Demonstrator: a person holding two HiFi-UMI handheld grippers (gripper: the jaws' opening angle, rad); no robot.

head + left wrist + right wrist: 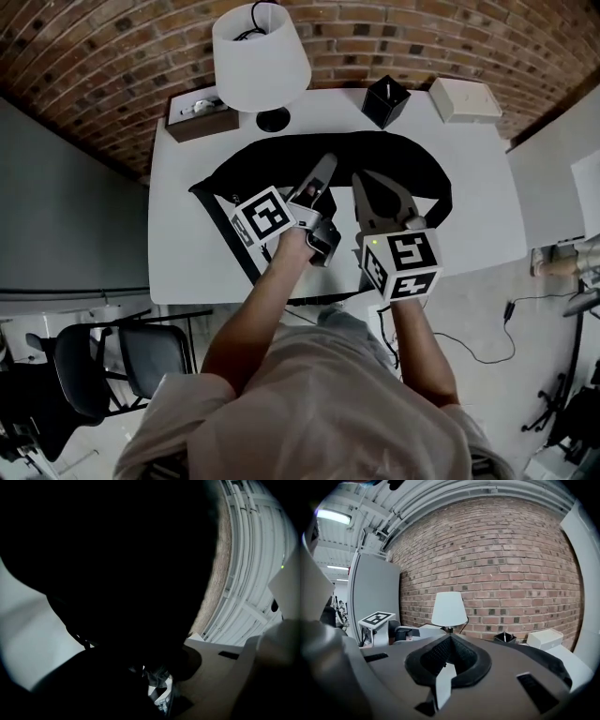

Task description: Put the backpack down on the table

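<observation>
Backpack [281, 159] lies flat on the bench [178, 234], and both tongs are pressed together.

In the head view I see the black backpack in front of the lamp [261, 56], with my left tongs [326, 167] on it and my right tongs [363, 180] just beside. In the left gripper view dark cloth fills nearly everything. One side of the tongs is lost in the dark, and they look pinched on the cloth. In the right gripper view the tongs [449, 637] are closed on nothing.
</observation>
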